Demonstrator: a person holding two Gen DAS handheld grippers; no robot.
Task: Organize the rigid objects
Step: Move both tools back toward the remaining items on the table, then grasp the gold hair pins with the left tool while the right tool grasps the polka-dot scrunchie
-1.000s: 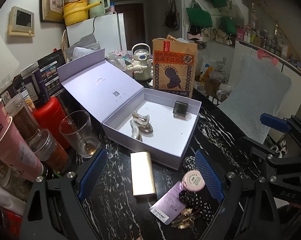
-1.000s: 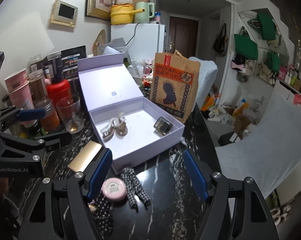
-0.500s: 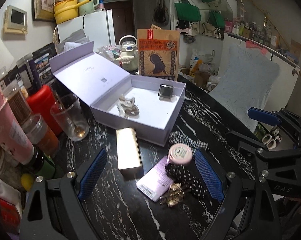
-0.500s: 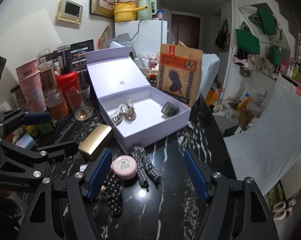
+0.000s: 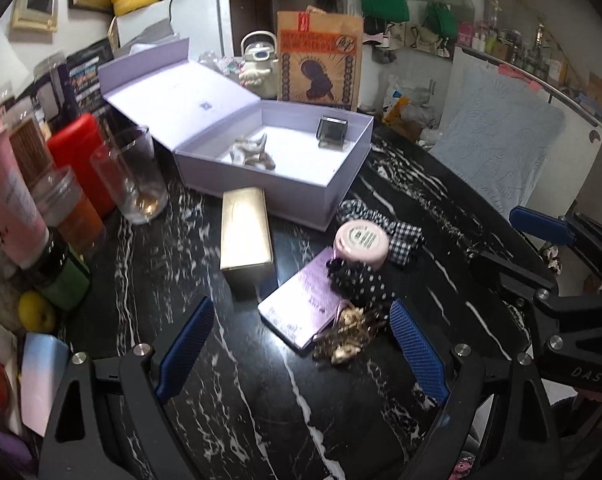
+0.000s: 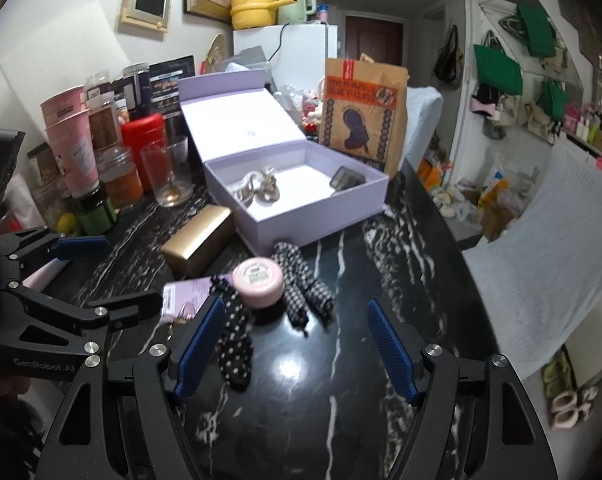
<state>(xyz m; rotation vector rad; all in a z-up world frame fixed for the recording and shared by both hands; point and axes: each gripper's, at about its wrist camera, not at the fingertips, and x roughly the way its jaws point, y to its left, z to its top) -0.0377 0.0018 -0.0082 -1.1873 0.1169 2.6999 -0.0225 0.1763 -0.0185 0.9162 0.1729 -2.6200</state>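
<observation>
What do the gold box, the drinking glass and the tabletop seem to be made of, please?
Gold box: probably metal or foil-covered card; satin sheen, soft highlights.
Drinking glass: clear glass, or possibly hard plastic; the tabletop shows through it.
Tabletop: polished black stone, or a lookalike; white veins and mirror-like glare.

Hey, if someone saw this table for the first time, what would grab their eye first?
Probably the open lilac box mid-table, with a pale clip and a small dark case inside. In front of it lie a gold box, a pink jar and dotted fabric ties, with both grippers open above them.
</observation>
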